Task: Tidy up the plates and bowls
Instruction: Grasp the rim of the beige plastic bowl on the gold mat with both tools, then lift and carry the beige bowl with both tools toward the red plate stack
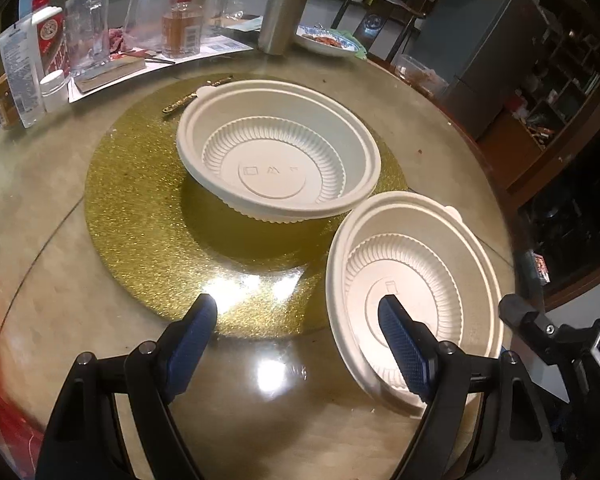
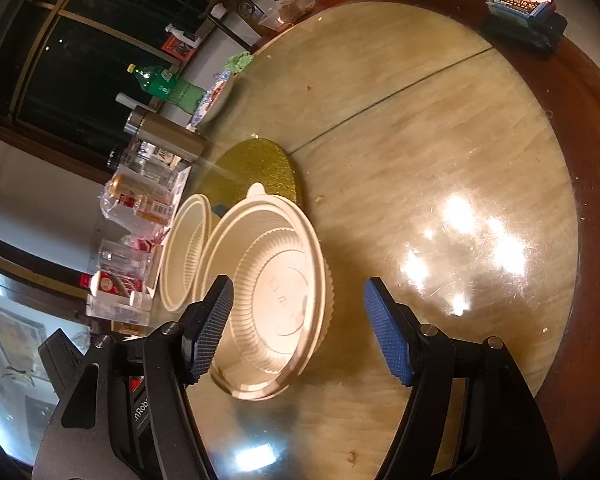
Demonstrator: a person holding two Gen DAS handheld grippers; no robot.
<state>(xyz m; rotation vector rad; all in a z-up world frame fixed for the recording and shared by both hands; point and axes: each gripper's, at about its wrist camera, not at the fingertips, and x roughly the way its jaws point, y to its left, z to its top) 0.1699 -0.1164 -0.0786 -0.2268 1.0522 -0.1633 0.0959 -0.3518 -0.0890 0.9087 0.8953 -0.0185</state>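
Two white bowls, ribbed plastic, empty: the far bowl [image 1: 278, 148] sits upright on the gold glitter mat [image 1: 140, 216] near the middle of the round tabletop [image 1: 40, 184]; the near bowl [image 1: 414, 280] lies at the mat's right edge, tilted, with its rim just beside the far bowl's wall (touching or not, cannot tell). Left tongs [image 1: 298, 320] spread wide, holding nothing; the right blue pad [image 1: 404, 344] appears over the near bowl's interior, the left pad over the mat's edge. Right tongs [image 2: 298, 320] also wide, empty; its left pad [image 2: 210, 332] overlaps the near bowl's rim in the right wrist view, contact uncertain. Along the tabletop's far side: a steel flask [image 1: 282, 8], a clear glass mug [image 1: 88, 32], a bagged bottle [image 1: 182, 12], a patterned dish [image 1: 326, 40] with food.
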